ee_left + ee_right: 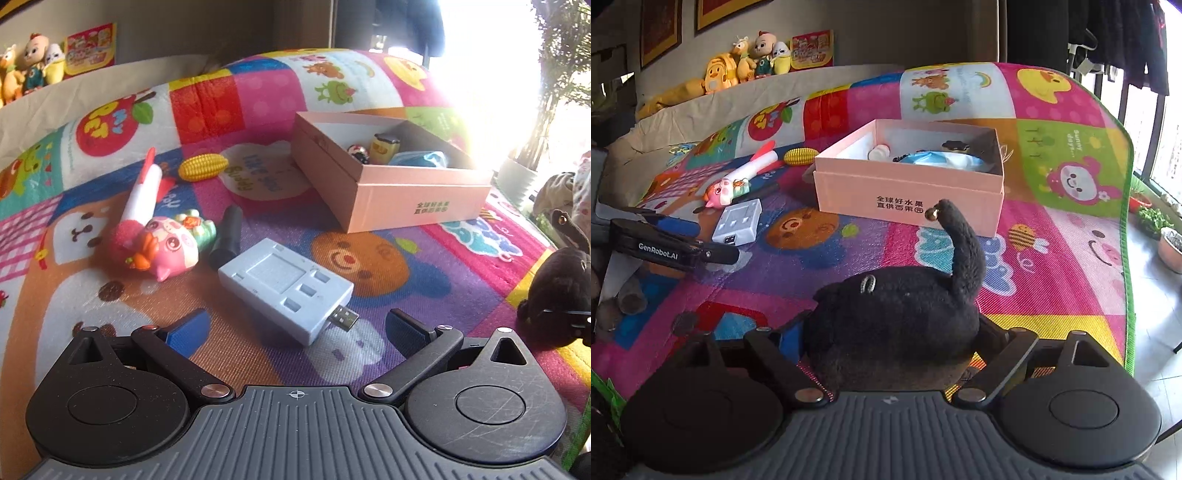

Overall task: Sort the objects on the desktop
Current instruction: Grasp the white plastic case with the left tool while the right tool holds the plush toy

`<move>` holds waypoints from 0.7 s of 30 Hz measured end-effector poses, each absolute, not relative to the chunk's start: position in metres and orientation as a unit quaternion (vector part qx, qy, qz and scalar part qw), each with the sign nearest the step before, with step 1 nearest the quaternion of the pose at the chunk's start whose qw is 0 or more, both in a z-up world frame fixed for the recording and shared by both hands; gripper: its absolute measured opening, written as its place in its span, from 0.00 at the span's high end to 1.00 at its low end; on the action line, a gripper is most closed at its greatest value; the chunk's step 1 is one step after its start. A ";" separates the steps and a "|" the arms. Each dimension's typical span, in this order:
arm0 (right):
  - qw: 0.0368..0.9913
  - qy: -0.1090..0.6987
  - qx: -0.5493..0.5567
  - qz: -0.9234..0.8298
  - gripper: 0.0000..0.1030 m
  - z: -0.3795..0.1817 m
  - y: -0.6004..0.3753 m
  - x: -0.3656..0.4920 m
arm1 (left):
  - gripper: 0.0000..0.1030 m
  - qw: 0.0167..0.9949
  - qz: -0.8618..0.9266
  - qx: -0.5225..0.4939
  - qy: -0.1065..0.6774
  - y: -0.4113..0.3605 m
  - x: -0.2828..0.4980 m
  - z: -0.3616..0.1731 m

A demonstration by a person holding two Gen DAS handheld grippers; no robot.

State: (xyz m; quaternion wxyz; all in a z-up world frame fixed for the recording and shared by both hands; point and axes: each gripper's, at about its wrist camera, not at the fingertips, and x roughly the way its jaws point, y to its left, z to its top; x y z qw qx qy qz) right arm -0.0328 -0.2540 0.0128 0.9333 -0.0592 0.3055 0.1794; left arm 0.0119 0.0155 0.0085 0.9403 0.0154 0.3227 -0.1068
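Observation:
My right gripper [892,334] is shut on a black plush toy [897,306] whose body fills the gap between the fingers. Its tail with a small gold bell stands up in front of the pink box [908,192]. In the left wrist view the plush [557,291] shows at the right edge. My left gripper [295,328] is open low over the mat. A pale blue USB adapter [284,288] lies just ahead of it, its metal plug reaching between the fingertips, untouched. The pink box [406,184] holds several small toys.
On the colourful play mat [424,280], left of the box, lie a yellow corn toy [203,167], a white and red rocket toy [144,192], a pink pig figure [166,247] and a black cylinder [227,236]. Potted plants [1152,218] stand beyond the mat's right edge.

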 end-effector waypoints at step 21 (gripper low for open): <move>0.936 0.304 -0.051 0.169 0.06 -0.011 -0.256 -0.038 | 0.00 0.879 -0.321 0.049 0.348 -0.019 0.002 0.021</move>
